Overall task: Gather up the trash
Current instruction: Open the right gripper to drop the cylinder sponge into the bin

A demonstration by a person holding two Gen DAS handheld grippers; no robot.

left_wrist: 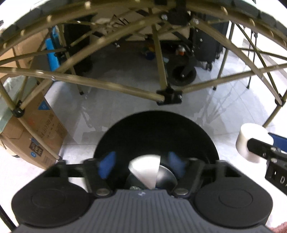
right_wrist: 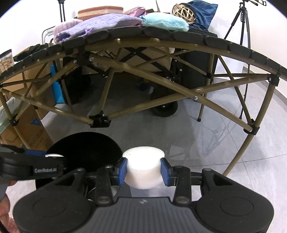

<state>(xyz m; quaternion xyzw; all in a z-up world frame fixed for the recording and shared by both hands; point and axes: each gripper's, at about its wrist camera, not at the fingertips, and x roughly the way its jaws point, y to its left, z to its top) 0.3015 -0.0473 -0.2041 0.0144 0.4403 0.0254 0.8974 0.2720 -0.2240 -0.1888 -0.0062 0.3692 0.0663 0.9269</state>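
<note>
Trash bin (left_wrist: 156,136) sits on the floor directly under your left gripper (left_wrist: 141,165); its fingers stand open, white paper scrap (left_wrist: 145,168) loose between them; right gripper (right_wrist: 143,170) clamps the foam cylinder (right_wrist: 143,167) beside the rim; releasing there risks missing.

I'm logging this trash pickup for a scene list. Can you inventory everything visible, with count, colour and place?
Bin: one, black, on the floor under the left tongs.
Paper piece: one, white, loose over the bin mouth.
Foam cylinder: one, white, gripped in the right tongs.
Folding table: one, olive frame, black top, behind the bin.
Cloths: several, purple, pink, turquoise, on the table.
Wicker ball: one, tan, on the table.
Cardboard boxes: several, brown, at left.
Tripod: one, black, at right.
Left tongs: open, blue pads.
Right tongs: shut on the foam.
</note>
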